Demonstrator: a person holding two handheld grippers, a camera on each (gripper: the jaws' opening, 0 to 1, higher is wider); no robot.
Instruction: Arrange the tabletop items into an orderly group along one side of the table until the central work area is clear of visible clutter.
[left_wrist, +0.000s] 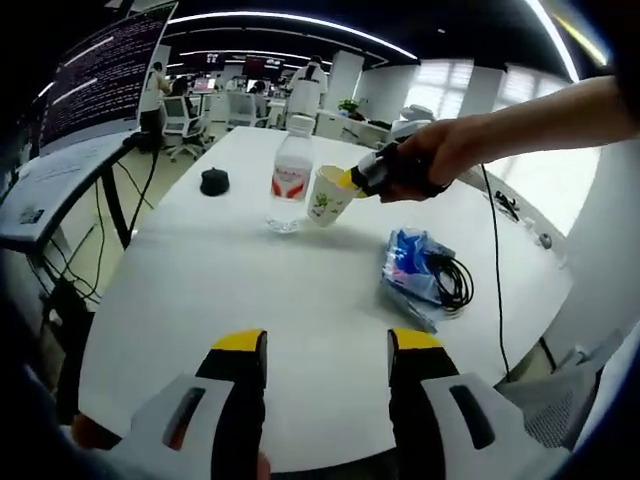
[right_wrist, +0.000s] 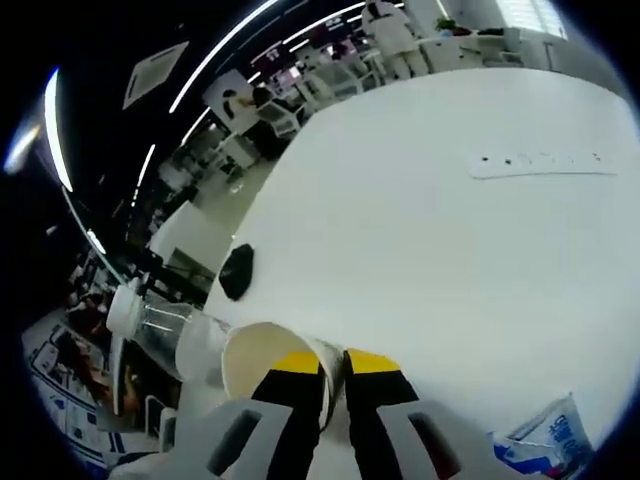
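The left tongs (left_wrist: 328, 345) hover low over the near edge of the white table (left_wrist: 300, 300), jaws spread wide with nothing between them. Across the table, the right tongs (left_wrist: 350, 180) come in from the right in a person's hand (left_wrist: 425, 160) and pinch the rim of a paper cup (left_wrist: 328, 196), which tilts toward them. In the right gripper view the right tongs (right_wrist: 333, 365) are clenched on the cup (right_wrist: 262, 365): the wall sits between the two yellow-tipped jaws, one inside the mouth and one outside.

A water bottle (left_wrist: 291, 175) with a red label stands upright just beside the cup, on its left in the left gripper view; in the right gripper view the bottle (right_wrist: 160, 325) lies against the cup's far side. A small black object (left_wrist: 214, 181) rests farther left, apart from the bottle. Nearer the right edge lie a blue-and-white packet (left_wrist: 408, 262) and a coiled black cable (left_wrist: 452, 282), touching each other. A monitor (left_wrist: 100, 70) stands on a side desk to the left.
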